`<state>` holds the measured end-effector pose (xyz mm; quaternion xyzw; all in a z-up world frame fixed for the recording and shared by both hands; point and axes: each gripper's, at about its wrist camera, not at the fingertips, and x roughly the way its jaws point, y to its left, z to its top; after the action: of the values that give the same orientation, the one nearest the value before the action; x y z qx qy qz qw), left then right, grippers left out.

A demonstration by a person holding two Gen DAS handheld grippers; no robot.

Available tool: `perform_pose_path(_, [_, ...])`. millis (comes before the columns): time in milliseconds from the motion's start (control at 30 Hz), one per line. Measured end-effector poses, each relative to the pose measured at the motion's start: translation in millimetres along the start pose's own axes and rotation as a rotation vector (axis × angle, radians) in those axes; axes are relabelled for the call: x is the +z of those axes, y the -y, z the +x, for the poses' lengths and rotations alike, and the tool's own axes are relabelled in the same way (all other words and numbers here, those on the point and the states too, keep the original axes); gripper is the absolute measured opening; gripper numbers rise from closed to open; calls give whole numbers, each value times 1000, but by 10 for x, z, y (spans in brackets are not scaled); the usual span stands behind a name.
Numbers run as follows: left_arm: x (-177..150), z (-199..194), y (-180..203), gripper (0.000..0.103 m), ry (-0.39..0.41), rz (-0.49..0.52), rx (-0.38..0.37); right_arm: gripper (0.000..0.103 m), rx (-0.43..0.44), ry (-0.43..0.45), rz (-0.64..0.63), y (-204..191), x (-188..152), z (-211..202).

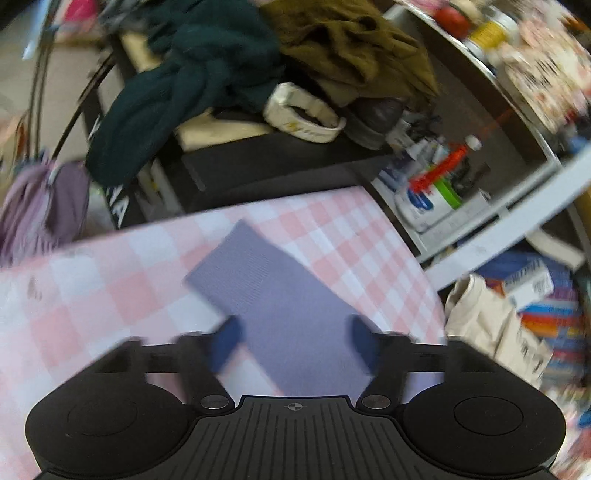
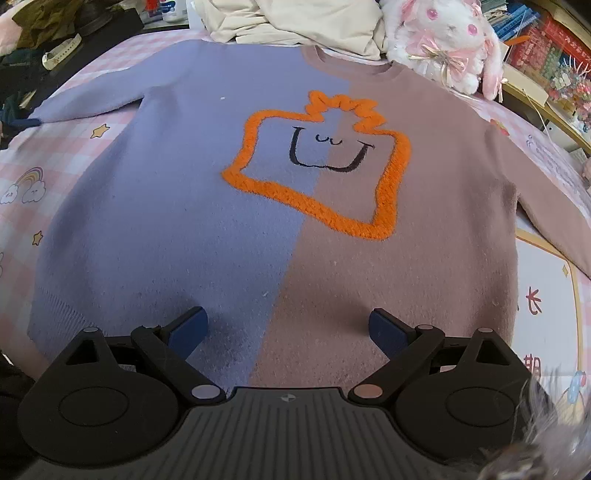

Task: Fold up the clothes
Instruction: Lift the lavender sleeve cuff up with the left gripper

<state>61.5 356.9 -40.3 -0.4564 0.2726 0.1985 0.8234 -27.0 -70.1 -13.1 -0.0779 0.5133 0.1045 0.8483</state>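
A sweater [image 2: 258, 206], lavender on its left half and dusty pink on its right, lies flat and face up on the pink checked bedsheet [image 2: 22, 206]. It bears an orange fuzzy outline with a smiling face [image 2: 321, 155]. My right gripper [image 2: 288, 328] is open, just above the sweater's hem, holding nothing. In the left wrist view, my left gripper [image 1: 295, 339] is open over the lavender sleeve [image 1: 273, 295], which lies straight on the sheet [image 1: 92, 295]; the view is blurred.
A pile of dark green [image 1: 192, 85] and olive [image 1: 347, 48] clothes lies beyond the bed edge. Shelves with bottles [image 1: 436, 184] stand to the right. A plush rabbit [image 2: 447, 40] and cream fabric [image 2: 291, 22] lie at the sweater's collar.
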Motion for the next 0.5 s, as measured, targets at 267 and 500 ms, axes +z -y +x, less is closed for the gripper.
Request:
perform_pose_path(267, [-61,0,-37,37,-32,19,-157,95,-4,-2,4,20,-28,-26])
perform_pose_path(500, [-41,13,-108,37,-9,-16,-150,95,-13,-4,-3,28,-57,-62])
